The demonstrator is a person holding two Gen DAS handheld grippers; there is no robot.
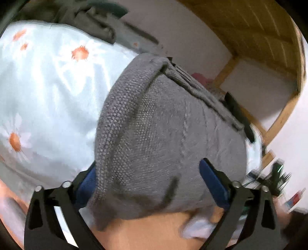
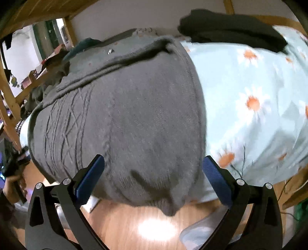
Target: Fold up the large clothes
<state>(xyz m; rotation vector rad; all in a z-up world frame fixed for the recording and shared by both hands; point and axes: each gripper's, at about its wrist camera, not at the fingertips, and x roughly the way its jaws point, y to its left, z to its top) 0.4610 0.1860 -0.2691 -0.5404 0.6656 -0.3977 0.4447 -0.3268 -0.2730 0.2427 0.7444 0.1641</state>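
A grey knit sweater (image 1: 154, 125) lies folded on a bed, and its near edge hangs over the bedside. In the left wrist view my left gripper (image 1: 149, 163) stands wide at that edge. The sweater's thick side fold lies between the blue pads (image 1: 211, 180) and partly hides the left one; neither pad visibly presses on it. The right wrist view shows the sweater (image 2: 125, 115) with its cable pattern at the left. My right gripper (image 2: 154, 157) is open, with the hanging hem between its fingers and gaps on both sides.
The bed has a pale blue sheet with daisies (image 1: 48, 96) (image 2: 250, 86). A dark garment (image 2: 231, 30) (image 1: 77, 17) lies at the far side. A wooden bunk frame (image 1: 250, 28) (image 2: 7, 92) runs overhead and beside. Below is a wooden floor (image 2: 125, 221).
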